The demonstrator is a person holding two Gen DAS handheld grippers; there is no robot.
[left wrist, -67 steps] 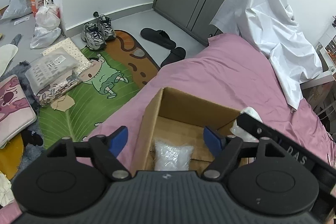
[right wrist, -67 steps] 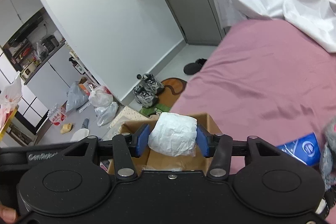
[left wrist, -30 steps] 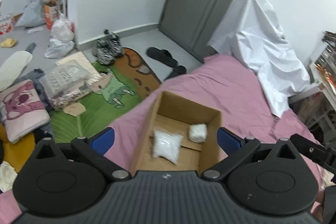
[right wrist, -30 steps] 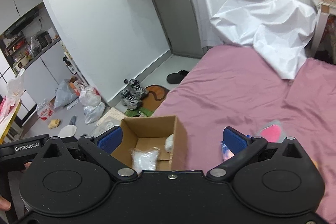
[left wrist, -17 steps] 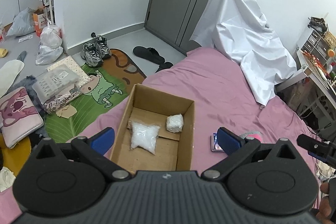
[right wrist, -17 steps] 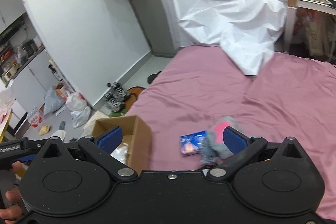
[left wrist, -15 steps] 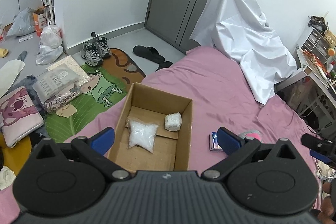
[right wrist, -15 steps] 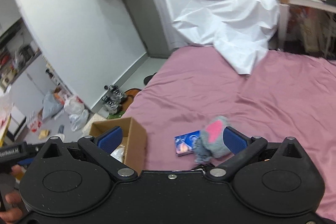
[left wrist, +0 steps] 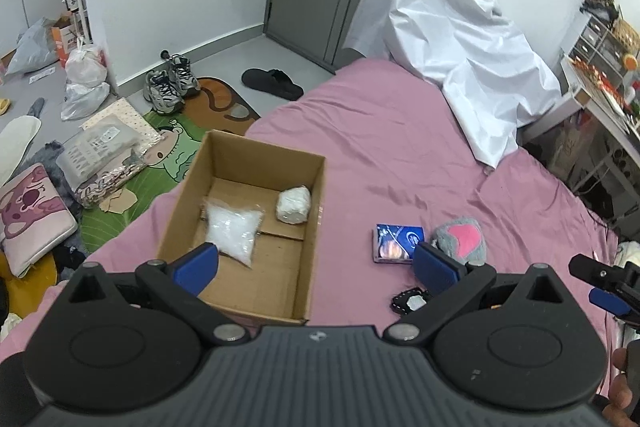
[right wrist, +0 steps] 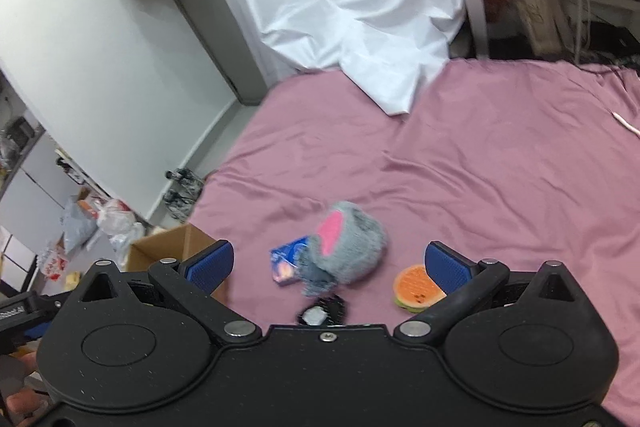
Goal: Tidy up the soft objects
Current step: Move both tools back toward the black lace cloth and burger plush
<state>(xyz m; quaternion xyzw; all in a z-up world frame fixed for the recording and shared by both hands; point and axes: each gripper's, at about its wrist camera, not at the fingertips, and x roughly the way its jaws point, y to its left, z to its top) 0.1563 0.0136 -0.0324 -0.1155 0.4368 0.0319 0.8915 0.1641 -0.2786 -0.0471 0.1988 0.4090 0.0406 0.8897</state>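
Cardboard box (left wrist: 240,223) is sitting open on the pink bed (left wrist: 400,155), left of centre in the left wrist view. Two soft items are lying inside it: one clear bag of white filling (left wrist: 231,227) on the box floor, and one white wrapped bundle (left wrist: 294,205) against the right wall, the two apart.

Outside the box, four loose items are lying on the bed to its right. One blue packet (left wrist: 396,242) is lying flat; one grey plush with a pink patch (left wrist: 460,237) is resting just beside it, overlapping its edge in the right wrist view (right wrist: 346,243). One small black-edged item (left wrist: 410,301) is lying low in frame, partly hidden by the gripper body. One round orange-and-green piece (right wrist: 416,289) is showing only in the right wrist view, lower right.

Left hand-held gripper (left wrist: 316,267) is hovering spread wide, nothing between its blue pads. Right hand-held gripper (right wrist: 328,267) is likewise released and empty, its pads flanking the plush in frame.

White sheet (left wrist: 452,39) is draping the upper right. Two sneakers (left wrist: 170,87) and one black slipper (left wrist: 272,83) are on the floor.
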